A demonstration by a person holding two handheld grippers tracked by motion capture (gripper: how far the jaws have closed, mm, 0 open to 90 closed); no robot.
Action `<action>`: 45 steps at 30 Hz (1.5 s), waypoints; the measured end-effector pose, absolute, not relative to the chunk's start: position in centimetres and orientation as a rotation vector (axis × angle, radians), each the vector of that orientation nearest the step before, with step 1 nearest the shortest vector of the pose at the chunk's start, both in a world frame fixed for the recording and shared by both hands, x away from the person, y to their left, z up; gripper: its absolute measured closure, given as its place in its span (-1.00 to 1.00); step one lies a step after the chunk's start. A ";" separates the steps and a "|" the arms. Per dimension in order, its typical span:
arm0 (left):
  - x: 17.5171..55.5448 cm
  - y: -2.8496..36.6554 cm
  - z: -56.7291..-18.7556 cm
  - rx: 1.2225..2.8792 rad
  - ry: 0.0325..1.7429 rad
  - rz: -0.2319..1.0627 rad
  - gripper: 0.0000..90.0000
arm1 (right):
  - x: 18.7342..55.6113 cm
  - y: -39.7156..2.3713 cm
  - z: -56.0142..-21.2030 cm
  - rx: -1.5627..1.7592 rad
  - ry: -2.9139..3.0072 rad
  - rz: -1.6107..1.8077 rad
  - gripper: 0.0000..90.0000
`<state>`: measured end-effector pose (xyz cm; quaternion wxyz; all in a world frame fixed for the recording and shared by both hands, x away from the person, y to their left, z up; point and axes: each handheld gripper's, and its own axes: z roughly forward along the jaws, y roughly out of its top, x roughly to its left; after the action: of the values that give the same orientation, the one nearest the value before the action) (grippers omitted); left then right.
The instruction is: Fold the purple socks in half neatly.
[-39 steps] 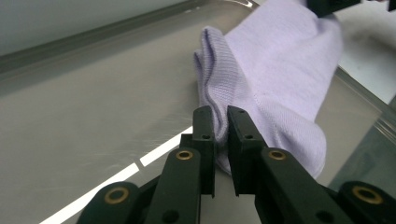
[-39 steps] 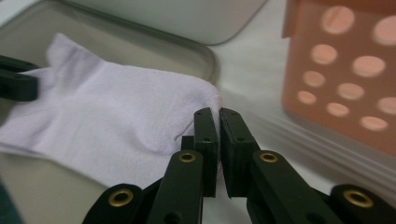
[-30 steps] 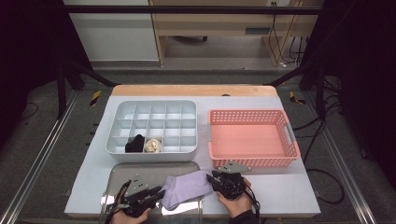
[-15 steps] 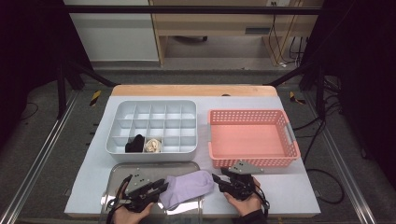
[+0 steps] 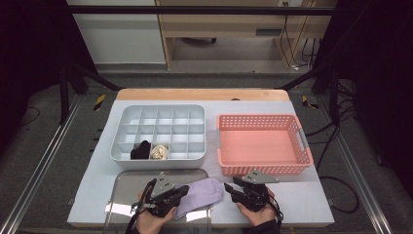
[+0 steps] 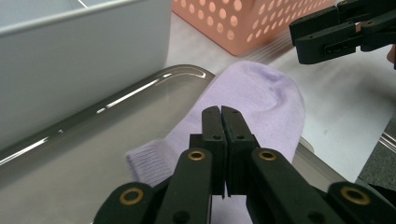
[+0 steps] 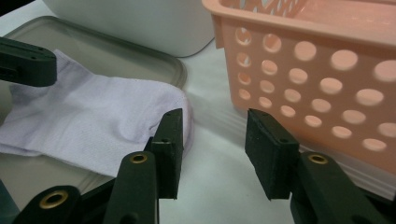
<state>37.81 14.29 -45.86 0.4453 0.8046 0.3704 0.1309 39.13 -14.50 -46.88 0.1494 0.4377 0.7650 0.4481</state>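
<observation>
A lilac sock [image 5: 200, 191] lies flat, its cuff on the metal tray [image 5: 124, 197] and its toe over the tray's right rim on the table. My left gripper [image 5: 185, 191] hovers over the sock's cuff half. Its jaws have just been closing and now stand shut [image 6: 220, 110], with no fabric visible between the pads and the sock [image 6: 261, 93] beyond them. My right gripper [image 5: 229, 190] is open [image 7: 212, 119] just off the toe end of the sock [image 7: 93, 119]. The toe lies beside its left jaw and nothing is between the pads.
A grey compartment box [image 5: 117, 152] stands behind the tray, with a black roll [image 5: 141, 150] and a cream roll [image 5: 159, 152] in its front row. A pink perforated basket [image 5: 220, 146] sits close behind my right gripper [image 6: 327, 35]. White table [image 5: 302, 204] extends to the right.
The left gripper has moved right over the sock and its jaws have closed. The right gripper has let go of the toe, drawn slightly right and opened. The sock now lies stretched out.
</observation>
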 end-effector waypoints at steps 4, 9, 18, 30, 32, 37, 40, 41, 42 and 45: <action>38.1 13.5 -46.5 2.007 0.912 0.298 0.99 | 39.2 -14.3 -47.2 1.270 2.206 1.267 0.29; 38.2 12.6 -47.0 2.040 0.894 0.273 0.99 | 39.4 -14.3 -47.6 1.280 2.209 1.255 0.32; 37.9 12.4 -48.0 2.084 0.892 0.243 0.99 | 39.7 -13.9 -48.2 1.312 2.224 1.309 0.29; 37.9 12.8 -47.5 2.058 0.902 0.262 0.99 | 39.5 -13.4 -47.3 1.288 2.191 1.393 0.29; 38.0 12.8 -47.8 2.073 0.913 0.264 0.99 | 39.6 -12.8 -47.9 1.297 2.241 1.377 0.29; 38.0 12.8 -48.0 2.077 0.912 0.260 0.99 | 39.5 -11.7 -49.1 1.290 2.307 1.294 0.37; 38.0 12.8 -48.1 2.073 0.915 0.259 0.99 | 39.2 -11.3 -49.1 1.269 2.298 1.248 0.51; 38.0 12.8 -48.1 2.071 0.916 0.260 0.99 | 39.2 -11.3 -49.1 1.255 2.294 1.245 0.57; 38.0 12.8 -48.1 2.070 0.917 0.261 0.99 | 39.1 -11.2 -49.1 1.251 2.292 1.238 0.65; 38.0 12.8 -48.1 2.069 0.920 0.261 0.99 | 39.1 -11.0 -49.0 1.268 2.320 1.250 0.84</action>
<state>37.96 12.81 -48.08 0.4182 0.8246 0.3666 0.1039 39.13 -11.01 -49.04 0.1080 0.4310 0.7886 0.4250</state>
